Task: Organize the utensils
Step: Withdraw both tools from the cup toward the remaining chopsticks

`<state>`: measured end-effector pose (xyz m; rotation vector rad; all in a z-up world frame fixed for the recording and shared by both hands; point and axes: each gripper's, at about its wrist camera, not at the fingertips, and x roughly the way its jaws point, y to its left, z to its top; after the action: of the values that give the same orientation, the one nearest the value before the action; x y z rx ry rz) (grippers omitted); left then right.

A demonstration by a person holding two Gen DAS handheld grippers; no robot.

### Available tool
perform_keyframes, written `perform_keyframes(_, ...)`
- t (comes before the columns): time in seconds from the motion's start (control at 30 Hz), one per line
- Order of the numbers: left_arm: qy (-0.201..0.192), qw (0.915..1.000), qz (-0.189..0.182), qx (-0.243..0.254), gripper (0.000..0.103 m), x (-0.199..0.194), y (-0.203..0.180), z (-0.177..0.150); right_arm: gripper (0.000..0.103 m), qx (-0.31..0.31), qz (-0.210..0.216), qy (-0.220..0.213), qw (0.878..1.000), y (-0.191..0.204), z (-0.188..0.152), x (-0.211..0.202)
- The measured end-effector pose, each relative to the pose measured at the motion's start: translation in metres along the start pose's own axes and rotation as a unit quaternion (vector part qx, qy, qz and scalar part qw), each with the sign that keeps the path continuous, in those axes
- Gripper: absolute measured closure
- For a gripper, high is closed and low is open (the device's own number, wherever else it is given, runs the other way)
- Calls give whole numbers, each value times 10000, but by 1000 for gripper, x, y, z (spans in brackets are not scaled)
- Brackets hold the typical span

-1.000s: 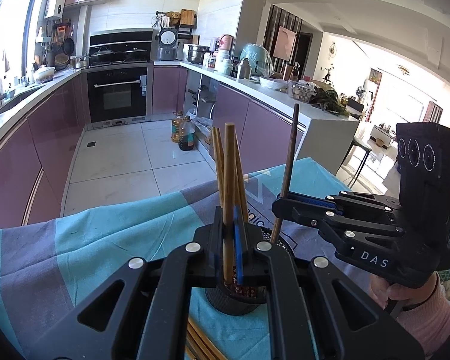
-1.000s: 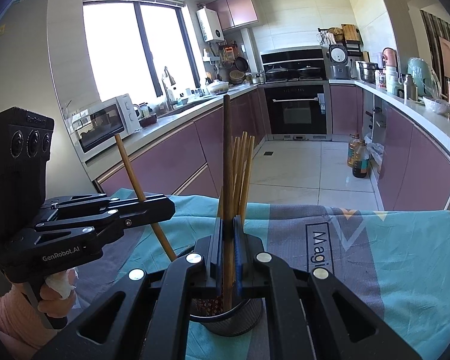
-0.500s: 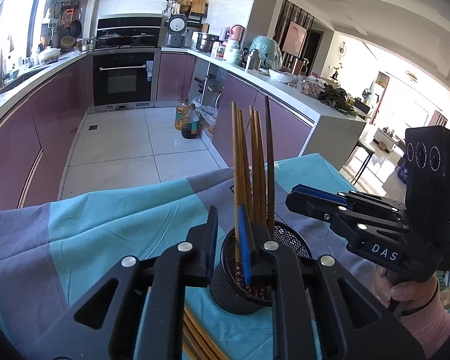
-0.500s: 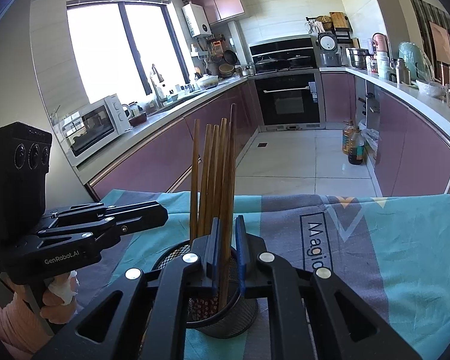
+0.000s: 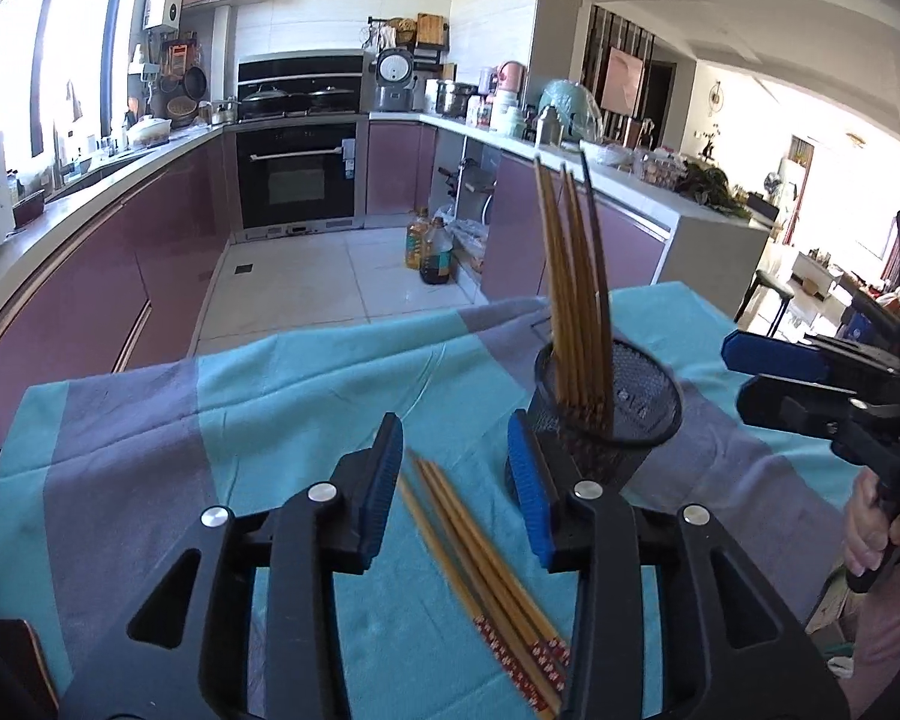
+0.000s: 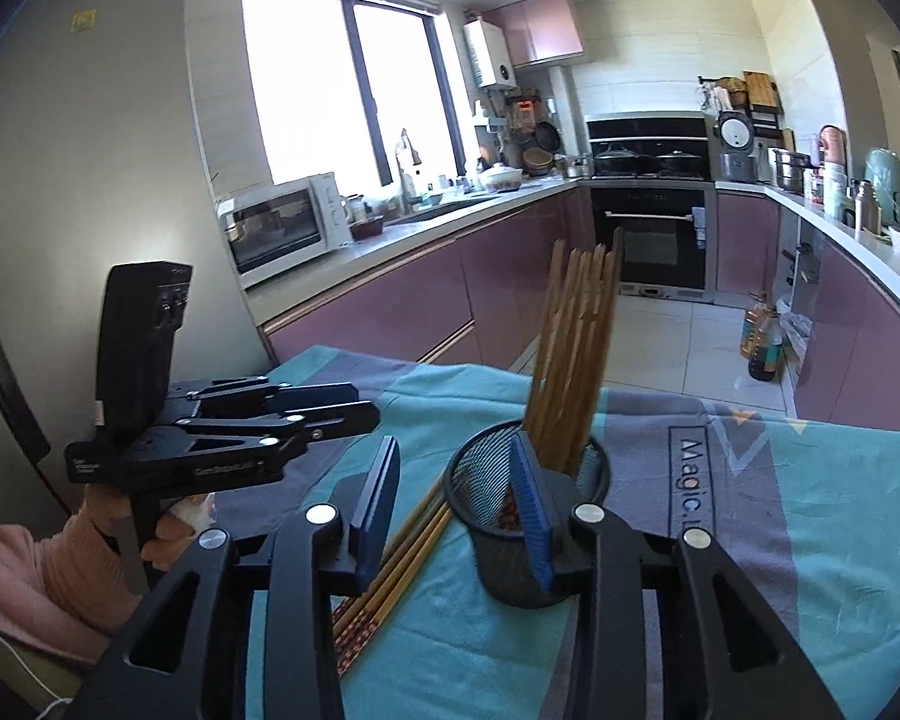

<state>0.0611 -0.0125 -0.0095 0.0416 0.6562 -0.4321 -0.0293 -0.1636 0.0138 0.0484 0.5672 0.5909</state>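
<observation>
Fingers (image 5: 384, 480) of both grippers, just opening, stand spread and empty above loose chopsticks (image 5: 480, 558) beside the holder (image 5: 648, 414).

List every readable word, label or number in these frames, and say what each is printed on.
"Magic." – on the striped tablecloth, right wrist view; the text runs on under the right hand-held gripper.
Small white lettering on the side of the left hand-held gripper, right wrist view: too blurred to read.
Yellow sticker and a label on the grey wall, upper left: too small to read.
Chopsticks, printed red ends: pattern only, no legible text.
</observation>
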Motion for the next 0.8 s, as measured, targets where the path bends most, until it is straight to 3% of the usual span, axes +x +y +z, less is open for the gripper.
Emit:
perform_keyframes(0.2, 648, 9976, 136, -188, 67, 25, 22, -49, 66, 320, 173, 792, 9962, 7, -38, 48)
perform_keyframes(0.37, 936, 9951, 160, -265, 67, 42, 27, -76, 66, 657, 127, 1241, 9900, 3, -59, 80)
perform_keyframes(0.8, 1227, 9922, 64, -220, 66, 67, 10, -76, 66, 547, -103, 1492, 9872, 19, -70, 104)
